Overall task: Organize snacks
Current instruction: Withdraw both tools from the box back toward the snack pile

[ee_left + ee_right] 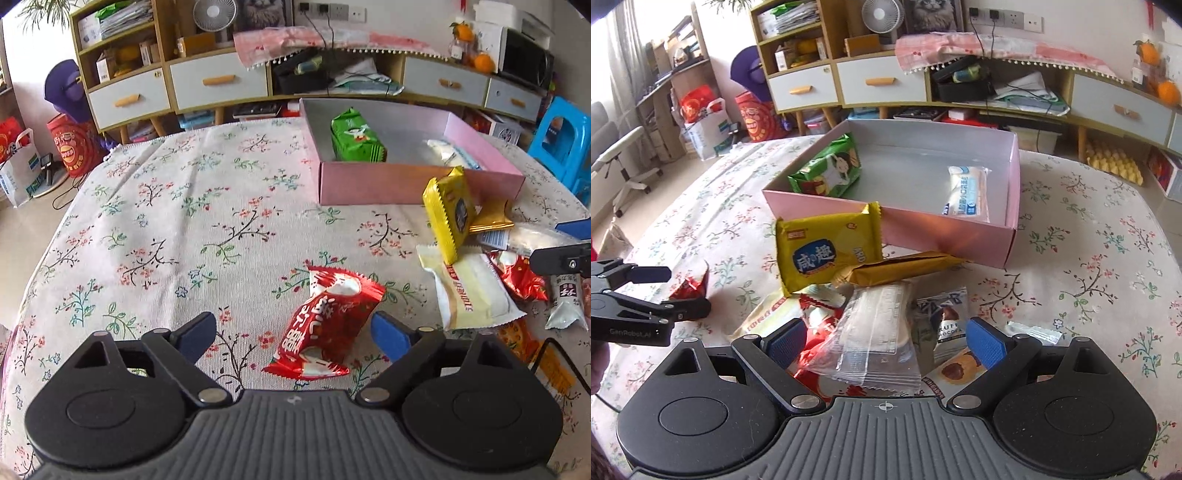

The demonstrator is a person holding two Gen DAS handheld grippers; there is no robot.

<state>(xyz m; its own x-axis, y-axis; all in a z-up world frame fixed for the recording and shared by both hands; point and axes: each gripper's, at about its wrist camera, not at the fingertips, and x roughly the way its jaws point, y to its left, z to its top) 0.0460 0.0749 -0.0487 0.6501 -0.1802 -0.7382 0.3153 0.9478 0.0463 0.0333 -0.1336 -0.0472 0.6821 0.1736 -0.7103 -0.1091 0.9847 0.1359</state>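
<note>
A red snack packet (325,325) lies on the floral tablecloth between the fingers of my left gripper (295,334), which stands open; the right pad is close to the packet's edge and the left pad is well apart from it. My right gripper (885,343) is open over a pile of snacks, with a clear plastic packet (875,332) between its pads. The pile also holds a yellow packet (827,251), a gold packet (901,271) and a truffle packet (945,317). Behind them, the pink box (923,229) contains a green packet (831,170) and a white-blue packet (967,192).
A blue plastic stool (561,144) stands past the table's right edge. A long cabinet with drawers (218,81) runs along the wall behind the table. An office chair (624,166) sits at the far left. A cream packet (476,291) lies beside the red one.
</note>
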